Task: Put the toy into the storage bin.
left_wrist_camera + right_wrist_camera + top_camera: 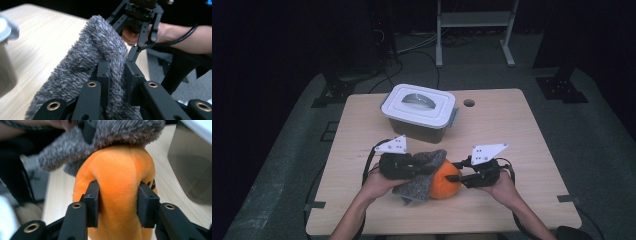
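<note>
A round orange plush toy [445, 183] rests on the wooden table [517, 135] near its front edge. A grey fuzzy fabric piece [419, 186] joined to it drapes over its left side. My left gripper [426, 167] comes in from the left and is shut on the grey fabric [90, 52]; its pads [103, 75] sink into the pile. From the right, my right gripper [457, 173] pinches the orange body [117, 165], which bulges between its pads [92, 200]. The grey fabric [125, 131] lies over the toy's far side. The right gripper [140, 30] faces the left one.
A dark bin with a white lid [419, 107] stands behind the toy, near the table's middle back. The bin wall [192, 162] is close on the right in the right gripper view. A round hole [469, 103] is in the tabletop. A metal stand [474, 25] is on the floor beyond.
</note>
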Available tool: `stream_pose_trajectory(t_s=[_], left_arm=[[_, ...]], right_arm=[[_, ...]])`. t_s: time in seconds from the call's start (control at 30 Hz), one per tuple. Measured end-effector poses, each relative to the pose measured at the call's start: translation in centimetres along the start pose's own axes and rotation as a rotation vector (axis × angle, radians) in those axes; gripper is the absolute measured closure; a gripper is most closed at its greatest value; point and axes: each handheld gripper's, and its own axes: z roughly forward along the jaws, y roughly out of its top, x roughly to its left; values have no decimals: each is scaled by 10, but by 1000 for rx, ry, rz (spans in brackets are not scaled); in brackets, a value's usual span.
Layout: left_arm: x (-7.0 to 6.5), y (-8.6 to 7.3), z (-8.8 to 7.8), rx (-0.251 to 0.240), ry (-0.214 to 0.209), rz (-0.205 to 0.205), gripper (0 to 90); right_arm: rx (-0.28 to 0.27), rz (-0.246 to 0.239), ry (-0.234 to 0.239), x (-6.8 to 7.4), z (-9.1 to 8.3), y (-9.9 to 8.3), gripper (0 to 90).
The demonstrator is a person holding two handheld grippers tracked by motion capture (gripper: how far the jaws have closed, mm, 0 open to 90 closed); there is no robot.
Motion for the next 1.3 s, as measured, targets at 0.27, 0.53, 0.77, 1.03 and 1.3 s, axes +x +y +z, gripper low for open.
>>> stream_pose_trajectory(t_s=[0.27,0.53,0.77,1.03,1.3], left_arm=[[8,-27,5,-17,-10,-73,758],[9,-31,16,-31,-38,-97,757],[7,-32,16,-26,-27,-97,759],[0,-21,-5,-77,-5,-63,763],[1,-27,-3,-64,-28,-72,763]], right_arm=[[55,-30,-9,-3,-11,-21,519],[104,68,-30,-4,-28,-26,277],[148,-7,-89,8,-16,-8,345],[-11,-11,-34,9,-17,-4,591],[22,-27,24,7,-1,-9,567]])
